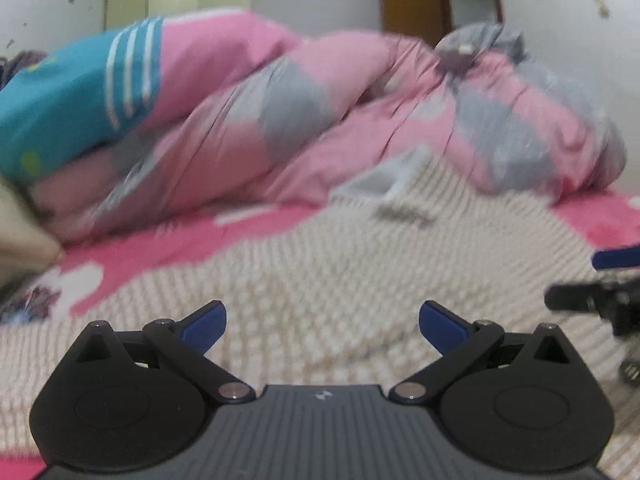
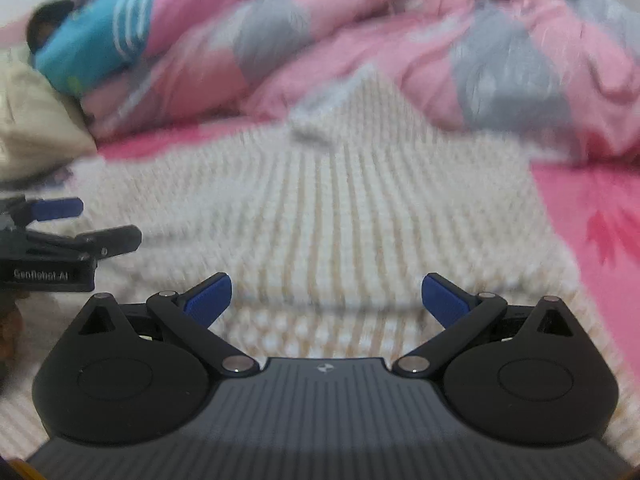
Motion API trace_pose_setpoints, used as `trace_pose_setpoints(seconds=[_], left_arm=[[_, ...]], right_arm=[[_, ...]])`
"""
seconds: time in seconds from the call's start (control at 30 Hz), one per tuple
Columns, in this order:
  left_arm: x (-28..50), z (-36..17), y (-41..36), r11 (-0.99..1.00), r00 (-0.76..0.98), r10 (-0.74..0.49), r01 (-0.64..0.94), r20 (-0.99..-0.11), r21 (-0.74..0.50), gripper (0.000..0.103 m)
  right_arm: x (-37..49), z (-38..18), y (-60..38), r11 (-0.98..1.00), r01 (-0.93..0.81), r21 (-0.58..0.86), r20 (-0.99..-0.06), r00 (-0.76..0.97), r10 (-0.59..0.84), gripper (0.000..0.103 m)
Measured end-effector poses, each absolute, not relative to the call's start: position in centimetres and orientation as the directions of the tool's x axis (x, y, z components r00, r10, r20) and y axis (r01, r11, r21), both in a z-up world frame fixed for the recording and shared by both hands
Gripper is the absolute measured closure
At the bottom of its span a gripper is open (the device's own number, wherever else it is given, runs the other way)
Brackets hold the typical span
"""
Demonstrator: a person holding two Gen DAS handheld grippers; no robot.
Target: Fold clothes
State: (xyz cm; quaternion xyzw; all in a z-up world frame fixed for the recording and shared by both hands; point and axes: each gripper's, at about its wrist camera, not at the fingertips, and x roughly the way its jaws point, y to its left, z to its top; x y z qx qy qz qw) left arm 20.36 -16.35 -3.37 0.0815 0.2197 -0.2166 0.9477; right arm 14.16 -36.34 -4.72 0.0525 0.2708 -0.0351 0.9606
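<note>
At the far left, beside the cream knitted garment (image 2: 340, 216), you see a beige pillow (image 2: 36, 128) on the pink bed sheet (image 1: 160, 252). Behind the pillow, a turquoise cloth with white stripes (image 1: 80, 96) lies on the pink and grey duvet (image 1: 280, 120).

Your left gripper (image 1: 322, 326) is above the near part of the knitted garment, over its left half. Its two blue-tipped fingers (image 1: 206, 326) stand wide apart and they hold nothing. From the right wrist camera, this same gripper (image 2: 88, 220) enters at the left edge, and there also the fingers are apart.

The knitted garment is spread on the bed in the middle, in front of the duvet. Its far end, with a small label (image 1: 404, 210), almost touches the duvet. In the right wrist view a fold edge crosses the garment just ahead of the fingers.

Your right gripper (image 2: 327, 300) is above the near part of the garment, over its right half. Its fingers are also wide apart and empty. To the right of the garment the pink sheet is bare. Both views are blurred, so small details are not clear.
</note>
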Motion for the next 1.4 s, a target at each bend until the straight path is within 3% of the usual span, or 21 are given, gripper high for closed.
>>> trace_pose_setpoints(seconds=[0.2, 0.3, 0.37, 0.47, 0.63, 0.9, 0.97, 1.13, 1.3, 1.4], left_arm=[[24.7, -4.1, -17.2, 0.897, 0.770, -0.391, 0.442, -0.505, -0.020, 0.000], [26.5, -6.9, -16.8, 0.912, 0.724, -0.359, 0.406, -0.588, -0.057, 0.002], [26.2, -6.1, -16.4, 0.909, 0.734, -0.378, 0.409, -0.564, -0.078, 0.002], [26.0, -4.9, -15.6, 0.909, 0.751, -0.398, 0.400, -0.528, -0.117, 0.003], [28.2, -6.0, -15.6, 0.933, 0.749, -0.340, 0.347, -0.569, -0.101, 0.002], [28.5, -7.1, -16.0, 0.939, 0.751, -0.305, 0.340, -0.585, -0.053, 0.000], [28.5, -7.0, -15.8, 0.938, 0.748, -0.310, 0.340, -0.587, -0.062, 0.000], [27.2, -4.7, -15.1, 0.929, 0.724, -0.340, 0.357, -0.600, -0.097, 0.000], [23.4, -0.5, -13.4, 0.881, 0.692, -0.464, 0.428, -0.552, -0.203, 0.000], [20.5, 1.4, -13.0, 0.858, 0.671, -0.503, 0.461, -0.545, -0.224, 0.000]], right_arm=[[16.8, -2.4, -38.8, 0.978, 0.211, 0.000, -0.475, 0.860, -0.185, 0.002], [18.8, -6.2, -40.5, 0.971, 0.237, 0.011, -0.586, 0.788, -0.186, 0.005], [19.2, -7.9, -41.0, 0.972, 0.235, 0.019, -0.618, 0.767, -0.173, 0.004], [19.5, -5.4, -40.9, 0.978, 0.210, 0.010, -0.612, 0.774, -0.160, 0.030], [23.2, -2.3, -42.5, 0.976, 0.212, 0.051, -0.568, 0.810, -0.146, 0.030], [28.2, -6.8, -47.3, 0.943, 0.331, 0.020, -0.651, 0.720, -0.240, 0.026], [25.7, -4.8, -47.4, 0.943, 0.331, 0.029, -0.642, 0.729, -0.236, 0.034], [16.8, 1.8, -47.7, 0.943, 0.324, 0.079, -0.582, 0.783, -0.220, 0.034], [3.3, 11.1, -47.0, 0.941, 0.308, 0.141, -0.432, 0.874, -0.222, 0.031], [0.3, 10.7, -44.7, 0.955, 0.262, 0.137, -0.438, 0.881, -0.179, 0.024]])
